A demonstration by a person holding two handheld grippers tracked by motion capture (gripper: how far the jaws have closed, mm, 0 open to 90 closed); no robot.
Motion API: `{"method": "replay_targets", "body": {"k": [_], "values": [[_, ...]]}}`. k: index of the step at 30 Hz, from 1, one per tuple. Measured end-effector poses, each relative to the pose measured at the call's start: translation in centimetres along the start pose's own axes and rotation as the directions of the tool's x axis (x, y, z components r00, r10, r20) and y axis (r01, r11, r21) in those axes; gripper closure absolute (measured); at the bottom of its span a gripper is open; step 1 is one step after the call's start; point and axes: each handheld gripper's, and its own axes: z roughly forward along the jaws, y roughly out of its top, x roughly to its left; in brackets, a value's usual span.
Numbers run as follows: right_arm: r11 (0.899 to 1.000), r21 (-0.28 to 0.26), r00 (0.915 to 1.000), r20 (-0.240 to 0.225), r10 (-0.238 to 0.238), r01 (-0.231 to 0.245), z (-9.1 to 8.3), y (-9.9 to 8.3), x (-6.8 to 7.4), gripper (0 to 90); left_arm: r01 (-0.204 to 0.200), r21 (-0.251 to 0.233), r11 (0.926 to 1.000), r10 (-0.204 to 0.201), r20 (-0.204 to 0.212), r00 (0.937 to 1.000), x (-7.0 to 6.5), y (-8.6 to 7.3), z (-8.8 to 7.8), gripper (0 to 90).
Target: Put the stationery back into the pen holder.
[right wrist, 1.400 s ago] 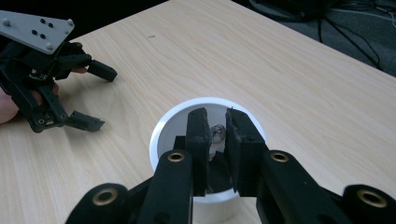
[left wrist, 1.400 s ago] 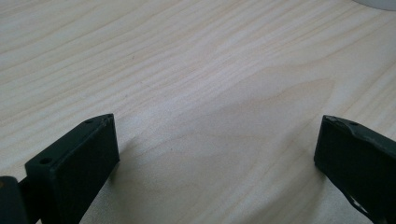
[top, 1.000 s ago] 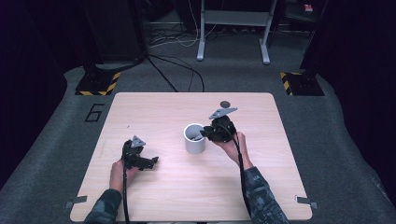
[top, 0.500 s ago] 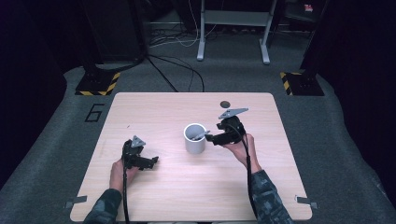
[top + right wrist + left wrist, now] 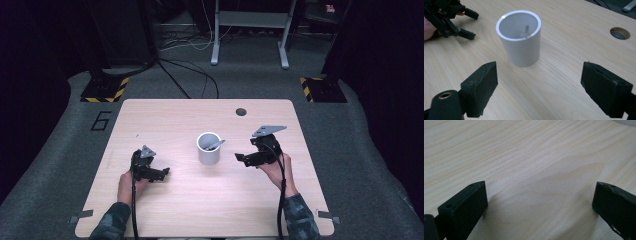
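**White cup upright at mid-table, a grey stick resting inside**

We note the white cup (image 5: 208, 148) first: a plain round tube with straight matte sides, a thin bright rim and a greyish inside wall. It stands upright near the middle of the wooden table (image 5: 165, 120), between the two grippers and well apart from the left one. In the right gripper view the cup (image 5: 520, 41) sits just beyond the jaws, ahead and slightly left of centre, not between them.

Inside it we see one thing: a thin grey stick-like piece (image 5: 215, 144) leaning against the rim, its upper end poking out toward the right gripper. From the right gripper view its tip (image 5: 526, 29) shows against the far inner wall. We cannot tell what it is, nor whether anything else lies at the bottom.

The right gripper (image 5: 242, 159) hangs just right of the cup, pointing at it; its jaws have just been opening and stand spread wide, with bare wood between them. The left gripper (image 5: 166, 172) lies low on the table at the near left, its jaws likewise released and wide apart, empty.

A round dark hole (image 5: 241, 111) marks the far side of the tabletop.
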Motion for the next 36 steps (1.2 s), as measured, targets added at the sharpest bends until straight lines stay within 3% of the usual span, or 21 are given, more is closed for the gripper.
{"method": "replay_targets", "body": {"k": [7, 13, 17, 20, 25, 28, 32, 33, 36], "values": [[1.000, 0.017, 0.9980, 0.063, 0.006, -0.007, -1.8, -2.8, -0.5, 9.4, 0.000, -0.002, 1.0000, 0.000, -0.001, 1.0000, 0.0, 0.0, 0.0, 0.1], [0.998, 0.033, 0.9933, 0.103, 0.052, -0.056, -2.3, -6.0, -1.1, 6.6, 0.000, -0.002, 1.0000, 0.000, -0.001, 1.0000, 0.0, 0.0, 0.0, 0.1], [0.995, 0.046, 0.9879, 0.131, 0.083, -0.090, -2.3, -8.2, -1.6, 5.3, 0.000, -0.002, 1.0000, 0.000, -0.001, 1.0000, 0.0, 0.0, 0.0, 0.1], [0.991, 0.067, 0.9798, 0.172, 0.102, -0.115, -2.0, -10.2, -2.1, 3.9, 0.000, -0.002, 1.0000, 0.000, -0.001, 1.0000, 0.0, 0.0, 0.0, 0.1], [0.981, 0.078, 0.9671, 0.199, 0.158, -0.177, -1.1, -13.4, -2.7, 3.4, 0.000, -0.002, 1.0000, 0.000, -0.001, 1.0000, 0.0, 0.0, 0.0, 0.1], [0.978, 0.096, 0.9599, 0.230, 0.160, -0.186, -0.6, -15.1, -2.9, 2.6, 0.000, -0.002, 1.0000, 0.000, -0.001, 1.0000, 0.0, 0.0, 0.0, 0.1], [0.980, 0.073, 0.9521, 0.262, 0.158, -0.182, -0.4, -16.3, -2.9, 1.5, 0.000, -0.002, 1.0000, 0.000, -0.001, 1.0000, 0.0, 0.0, 0.0, 0.1], [0.983, 0.078, 0.9555, 0.260, 0.140, -0.165, -0.4, -16.3, -3.0, 1.4, 0.001, -0.002, 1.0000, -0.001, -0.002, 1.0000, 0.0, 0.0, 0.0, 0.1], [0.986, 0.053, 0.9550, 0.262, 0.139, -0.159, -0.3, -16.6, -2.9, 0.0, 0.001, -0.002, 1.0000, -0.001, -0.002, 1.0000, 0.0, 0.0, 0.0, 0.1]]}}
